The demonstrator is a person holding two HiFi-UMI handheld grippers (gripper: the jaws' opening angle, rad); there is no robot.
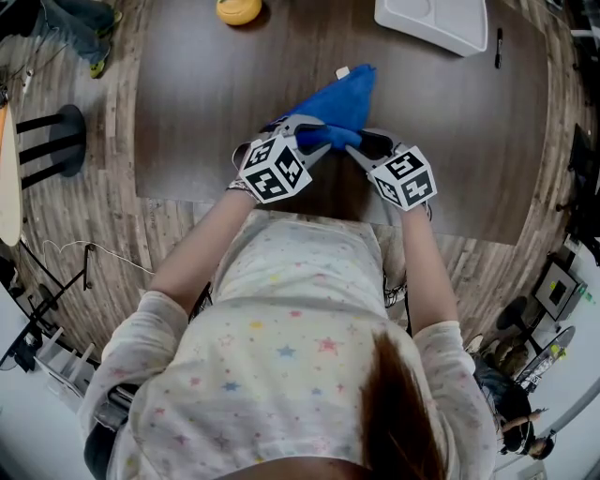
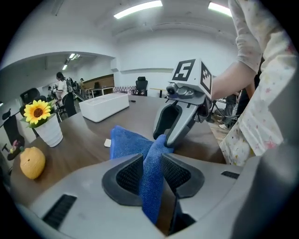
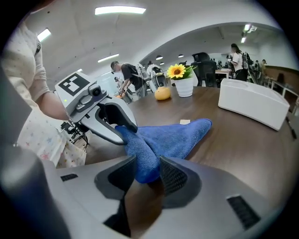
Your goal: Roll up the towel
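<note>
Both grippers are working nose to nose at the near edge of the dark table [image 1: 216, 103]. The left gripper [image 2: 152, 173] is clamping a raised fold of the blue towel [image 1: 345, 101], with cloth pressed against both pads. The right gripper [image 3: 148, 172] is biting down on the bunched end of that same fold, jaws closed on the fabric. The rest of the towel is lying flat on the table beyond the jaws, tapering toward 12 o'clock and ending in a tip with a small white tag [image 1: 342, 71]. A white tray [image 1: 436, 26] is sitting out at 1 o'clock, well apart. A yellow fruit [image 1: 239, 9] is resting at 11 o'clock, at the table's far edge.
</note>
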